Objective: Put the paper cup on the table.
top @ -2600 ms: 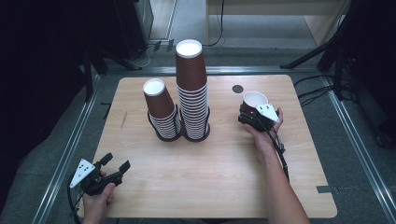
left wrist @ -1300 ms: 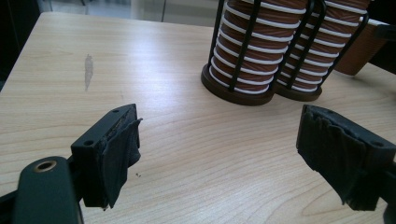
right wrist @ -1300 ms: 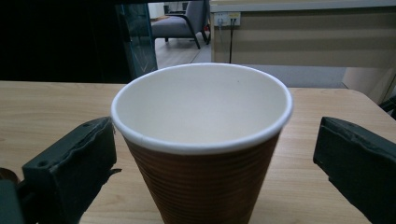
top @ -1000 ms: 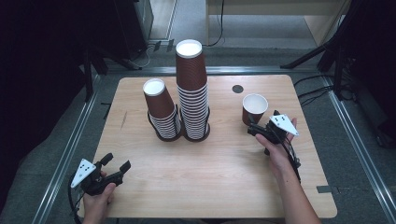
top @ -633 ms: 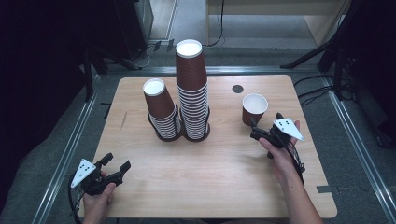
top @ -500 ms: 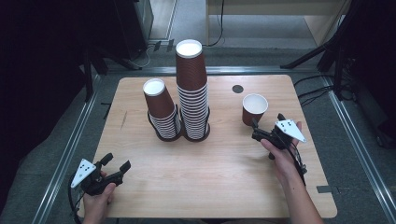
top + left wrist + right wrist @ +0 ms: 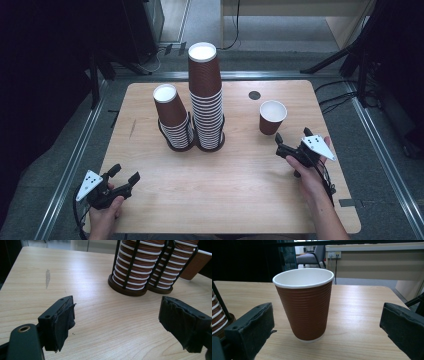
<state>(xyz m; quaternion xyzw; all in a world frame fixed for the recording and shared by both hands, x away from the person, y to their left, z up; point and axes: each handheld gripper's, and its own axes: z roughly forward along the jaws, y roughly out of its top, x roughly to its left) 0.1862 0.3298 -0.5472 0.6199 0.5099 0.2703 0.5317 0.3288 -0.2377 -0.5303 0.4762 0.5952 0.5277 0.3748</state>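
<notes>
- A single brown ribbed paper cup (image 7: 272,117) stands upright and alone on the wooden bench (image 7: 235,190), mouth up, its white inside showing; I take it as the landmark.
- In the right gripper view the same cup (image 7: 304,305) sits on the bench (image 7: 362,315) just beyond the two black pads, nearer the left pad, touching neither.
- The right tongs (image 7: 289,146) lie just toward the person's side of the cup and slightly right of it, pointing at it; the jaws stand wide apart and hold nothing.
- The person's right hand (image 7: 311,172) grips those tongs from behind, farther from the cup, with the grey three-cornered plate on top.
- Left of the cup, well apart from it, a tall stack of brown cups (image 7: 206,95) stands upside down in a black wire holder.
- A shorter stack (image 7: 172,116), leaning a little, stands in a second holder touching the far side of the tall one from the cup.
- A small dark round disc (image 7: 254,95) lies on the bench just behind the cup and slightly left.
- The left tongs (image 7: 123,173) rest far from the cup, near the bench's near left corner, held by the left hand (image 7: 105,212); the jaws are spread wide and empty.
- In the left gripper view the two wire holders (image 7: 150,267) with their banded cups rise beyond the open pads, and a grey smudge (image 7: 47,277) marks the bench (image 7: 100,320) to their left.
</notes>
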